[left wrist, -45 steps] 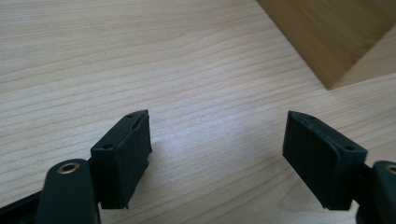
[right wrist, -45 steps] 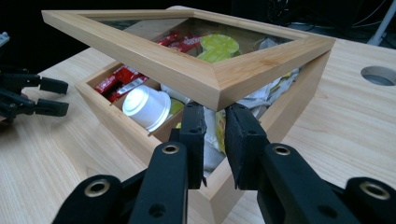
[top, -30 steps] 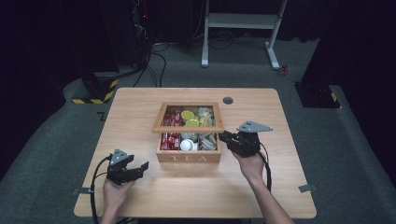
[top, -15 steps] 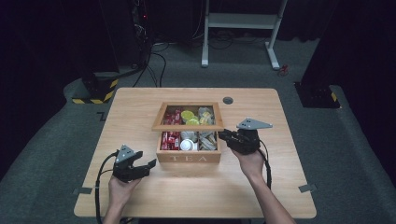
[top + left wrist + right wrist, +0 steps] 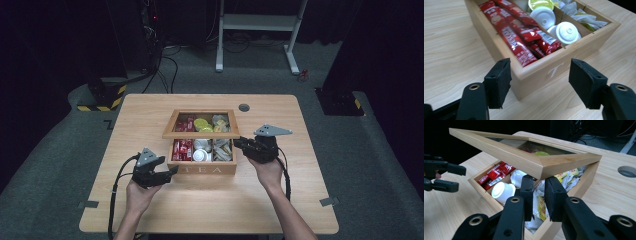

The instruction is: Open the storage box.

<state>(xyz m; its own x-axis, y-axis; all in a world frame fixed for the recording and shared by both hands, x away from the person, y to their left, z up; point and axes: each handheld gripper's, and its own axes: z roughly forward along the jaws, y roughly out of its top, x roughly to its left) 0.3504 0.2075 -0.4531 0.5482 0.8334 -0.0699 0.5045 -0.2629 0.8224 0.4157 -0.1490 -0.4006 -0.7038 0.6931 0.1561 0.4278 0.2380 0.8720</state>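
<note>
A wooden tea box (image 5: 202,169) marked TEA stands mid-table, its glass-paned lid (image 5: 200,134) tilted up at the front. My right gripper (image 5: 243,144) is shut on the lid's front right corner (image 5: 541,171) and holds it raised. Inside lie red sachets (image 5: 519,37), white capsule pots (image 5: 566,31), a yellow pod (image 5: 540,3) and tea bags (image 5: 584,17). My left gripper (image 5: 171,171) is open at the box's front left corner (image 5: 524,75), which sits between the pads without touching them. Its jaws have just been closing. It also shows far off in the right gripper view (image 5: 446,177).
The wooden table (image 5: 310,200) has a round cable hole (image 5: 244,107) behind the box. On the dark floor beyond are a white metal stand (image 5: 255,30), cables (image 5: 165,65) and a yellow-black striped base (image 5: 102,97).
My left gripper has moved right and a little up, from the table's left front to the box's front left corner, and its jaws have narrowed. The right gripper has stayed on the raised lid.
</note>
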